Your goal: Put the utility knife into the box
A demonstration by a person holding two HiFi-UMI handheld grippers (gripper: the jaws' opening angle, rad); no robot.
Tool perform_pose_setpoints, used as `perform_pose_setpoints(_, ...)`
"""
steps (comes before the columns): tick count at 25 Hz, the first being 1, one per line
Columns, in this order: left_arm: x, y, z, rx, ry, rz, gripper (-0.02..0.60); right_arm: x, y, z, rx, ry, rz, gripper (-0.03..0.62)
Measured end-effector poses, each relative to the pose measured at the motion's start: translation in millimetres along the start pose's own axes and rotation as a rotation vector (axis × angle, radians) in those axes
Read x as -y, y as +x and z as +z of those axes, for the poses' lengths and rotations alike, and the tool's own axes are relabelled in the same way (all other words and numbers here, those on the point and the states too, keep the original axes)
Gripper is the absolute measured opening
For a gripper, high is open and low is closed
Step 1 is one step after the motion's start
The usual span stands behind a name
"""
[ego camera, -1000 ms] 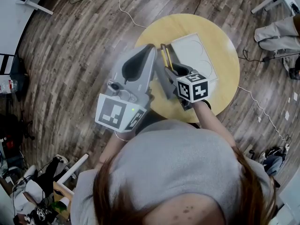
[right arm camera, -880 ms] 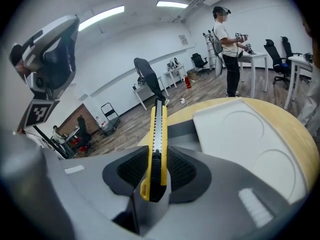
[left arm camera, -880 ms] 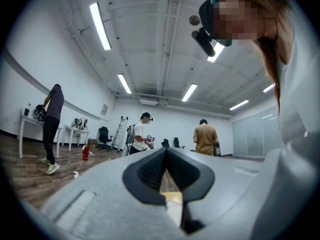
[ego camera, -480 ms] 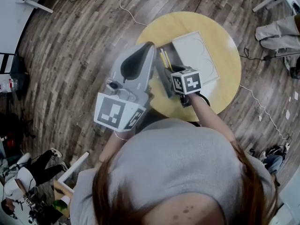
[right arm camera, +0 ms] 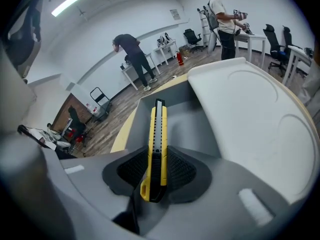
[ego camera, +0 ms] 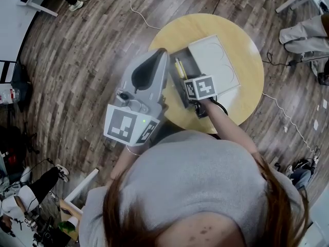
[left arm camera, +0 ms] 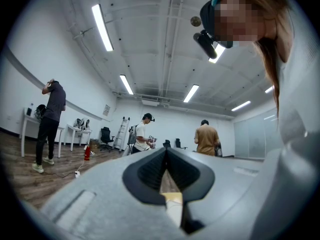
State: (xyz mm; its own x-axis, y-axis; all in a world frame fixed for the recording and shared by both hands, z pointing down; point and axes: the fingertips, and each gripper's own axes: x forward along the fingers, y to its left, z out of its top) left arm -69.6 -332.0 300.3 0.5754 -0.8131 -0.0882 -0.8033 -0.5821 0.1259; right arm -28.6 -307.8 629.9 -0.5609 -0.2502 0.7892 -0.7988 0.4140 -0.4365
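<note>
A yellow-and-black utility knife [right arm camera: 156,144] is clamped between my right gripper's [right arm camera: 156,158] pads, with its tip pointing down into the open grey box [right arm camera: 197,126]. The box's white lid [right arm camera: 250,109] lies folded open to the right. In the head view the right gripper [ego camera: 184,79] sits over the box [ego camera: 186,59] on the round yellow table [ego camera: 195,27], and the knife [ego camera: 178,68] shows as a yellow strip. My left gripper [ego camera: 152,60] is held high to the left of the box, pointing level, its jaws [left arm camera: 166,151] closed with nothing between them.
The table is small and its rim lies close around the box. Cables trail over the wood floor [ego camera: 92,60]. A seated person's legs [ego camera: 303,35] are at the right, and a white desk [ego camera: 20,9] at the far left. Several people stand in the room behind.
My right gripper has sunk toward the box with the knife still in it and tilted further down. The left gripper has stayed where it was.
</note>
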Motion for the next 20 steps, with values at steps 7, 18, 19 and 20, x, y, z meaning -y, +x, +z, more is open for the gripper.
perform_pose_setpoints(7, 0, 2, -2, 0.001, -0.009, 0.001, 0.002, 2, 12, -3, -0.039, -0.055, -0.052, 0.12)
perform_pose_setpoints(18, -2, 4, -5, -0.006, -0.023, -0.01, 0.002, 4, 20, -8, -0.098, -0.072, -0.101, 0.12)
perform_pose_setpoints(19, -2, 5, -5, -0.005, -0.024, -0.012, 0.002, 4, 21, -7, -0.096, -0.073, -0.103, 0.12)
perform_pose_setpoints(20, -3, 6, -4, -0.004, -0.024, -0.013, 0.002, 4, 22, -6, -0.091, -0.075, -0.104, 0.12)
